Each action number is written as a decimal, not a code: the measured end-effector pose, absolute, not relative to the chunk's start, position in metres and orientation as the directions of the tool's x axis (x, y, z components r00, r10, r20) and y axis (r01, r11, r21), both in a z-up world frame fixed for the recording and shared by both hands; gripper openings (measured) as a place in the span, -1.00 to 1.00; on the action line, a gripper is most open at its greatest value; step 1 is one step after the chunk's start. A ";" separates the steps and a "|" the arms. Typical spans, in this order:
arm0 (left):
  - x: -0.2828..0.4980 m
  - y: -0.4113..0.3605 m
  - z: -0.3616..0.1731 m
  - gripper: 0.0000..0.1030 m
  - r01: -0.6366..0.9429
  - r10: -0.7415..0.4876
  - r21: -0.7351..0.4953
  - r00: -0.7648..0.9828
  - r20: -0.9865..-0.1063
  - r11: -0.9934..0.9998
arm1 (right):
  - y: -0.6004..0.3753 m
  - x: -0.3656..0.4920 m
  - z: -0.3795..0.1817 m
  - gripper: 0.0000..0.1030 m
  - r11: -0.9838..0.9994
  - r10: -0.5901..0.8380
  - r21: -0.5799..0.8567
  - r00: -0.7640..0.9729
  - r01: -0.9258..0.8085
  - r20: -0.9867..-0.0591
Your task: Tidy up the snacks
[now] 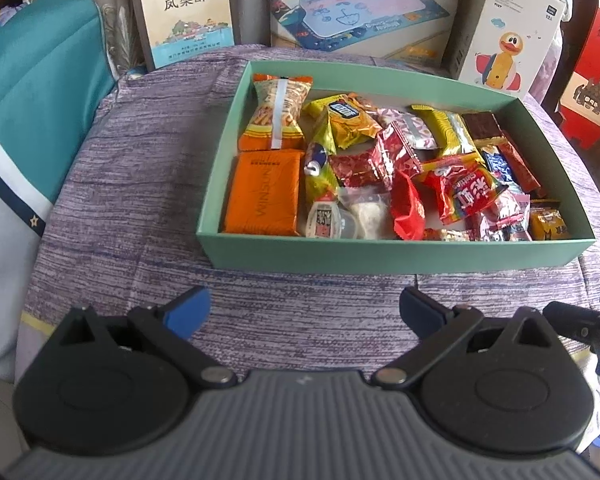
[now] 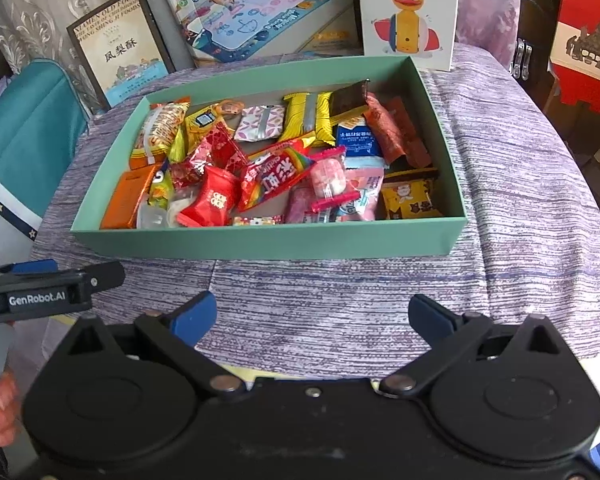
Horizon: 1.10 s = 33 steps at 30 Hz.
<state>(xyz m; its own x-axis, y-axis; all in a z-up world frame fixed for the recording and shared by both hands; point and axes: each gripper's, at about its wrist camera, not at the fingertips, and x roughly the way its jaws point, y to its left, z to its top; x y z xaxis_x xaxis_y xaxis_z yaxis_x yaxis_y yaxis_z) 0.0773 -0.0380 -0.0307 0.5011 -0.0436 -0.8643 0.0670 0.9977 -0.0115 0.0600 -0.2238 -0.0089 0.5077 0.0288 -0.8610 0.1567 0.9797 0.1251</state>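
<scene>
Your left tool (image 1: 304, 312) spread wide, nothing between fingers, over desk (image 1: 140, 184) near edge. Your right tool (image 2: 312, 316) likewise spread, empty. Green box (image 2: 268, 240) mid-desk, full of snacks (image 2: 276, 172); orange pack (image 1: 262, 192) in its near-left corner.

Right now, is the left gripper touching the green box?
Apart. The left wrist view shows purple tablecloth between the open left gripper and the green box.
</scene>
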 end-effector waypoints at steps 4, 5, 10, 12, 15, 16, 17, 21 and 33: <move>0.077 -0.037 -0.032 1.00 0.064 -0.041 -0.011 0.500 -0.865 0.998 | -0.225 0.060 -0.009 1.00 0.980 0.019 0.117 0.506 0.162 -0.862; 0.077 -0.037 -0.032 1.00 0.064 -0.041 -0.010 0.499 -0.866 0.998 | -0.225 0.060 -0.009 1.00 0.980 0.016 0.113 0.505 0.163 -0.863; 0.077 -0.035 -0.032 1.00 0.062 -0.036 -0.006 0.501 -0.865 0.998 | -0.223 0.060 -0.009 1.00 0.981 0.008 0.104 0.503 0.163 -0.865; 0.077 -0.034 -0.032 1.00 0.059 -0.036 -0.007 0.504 -0.863 0.998 | -0.223 0.061 -0.009 1.00 0.982 0.008 0.101 0.502 0.159 -0.865; 0.076 -0.033 -0.031 1.00 0.056 -0.035 -0.008 0.507 -0.861 0.998 | -0.221 0.061 -0.008 1.00 0.983 0.010 0.100 0.500 0.154 -0.866; 0.076 -0.032 -0.031 1.00 0.055 -0.035 -0.008 0.508 -0.861 0.998 | -0.221 0.061 -0.009 1.00 0.983 0.011 0.100 0.499 0.152 -0.866; 0.076 -0.032 -0.031 1.00 0.055 -0.035 -0.008 0.509 -0.860 0.998 | -0.221 0.061 -0.009 1.00 0.984 0.011 0.099 0.499 0.150 -0.867; 0.075 -0.032 -0.031 1.00 0.057 -0.038 -0.010 0.507 -0.861 0.998 | -0.221 0.061 -0.009 1.00 0.985 0.012 0.096 0.497 0.144 -0.868; 0.076 -0.031 -0.036 1.00 0.047 -0.004 0.023 0.507 -0.862 0.999 | -0.223 0.061 -0.011 1.00 0.984 0.013 0.099 0.492 0.149 -0.871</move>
